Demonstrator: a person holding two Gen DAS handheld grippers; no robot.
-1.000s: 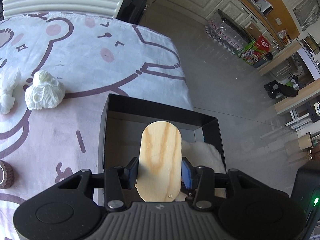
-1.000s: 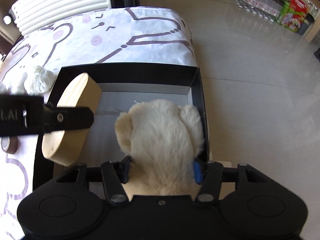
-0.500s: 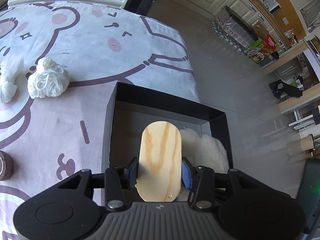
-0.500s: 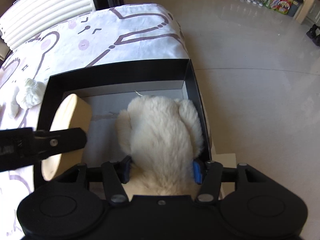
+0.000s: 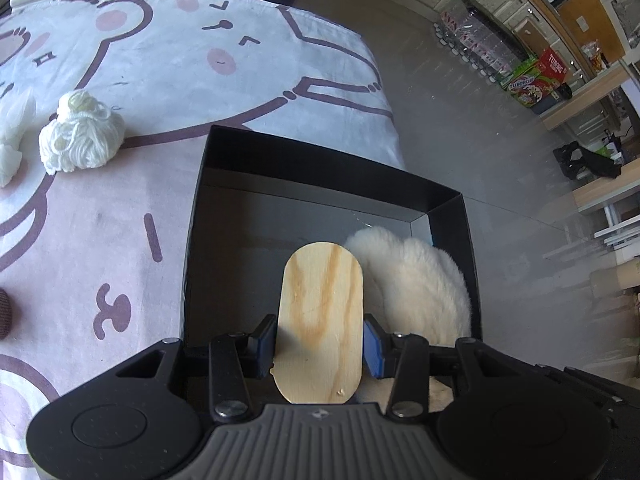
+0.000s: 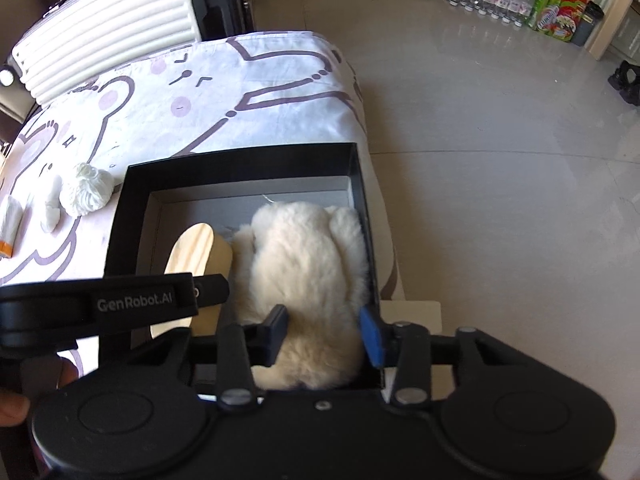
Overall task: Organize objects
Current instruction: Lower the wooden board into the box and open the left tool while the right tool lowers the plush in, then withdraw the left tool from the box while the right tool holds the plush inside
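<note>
A black open box (image 5: 320,152) sits at the cloth-covered table's right edge. My left gripper (image 5: 320,340) is shut on an oval wooden block (image 5: 322,312), holding it upright inside the box's left half. A cream plush toy (image 6: 308,256) lies in the box's right half, against the right wall. My right gripper (image 6: 324,332) hovers just above the plush's near end. Its jaws are closing, with a gap still between the blue pads, and they grip nothing. In the right wrist view the block (image 6: 200,248) and the left gripper's finger (image 6: 208,284) stand beside the plush.
A white yarn ball (image 5: 80,140) and crumpled tissue (image 5: 12,140) lie on the bear-print cloth, left of the box. A brown round item (image 5: 4,312) sits at the left edge. A cream suitcase (image 6: 112,32) stands behind the table. Bare floor drops off to the right.
My left gripper sank with the wooden block into the box. My right gripper let go of the plush, rose a little, and its jaws narrowed.
</note>
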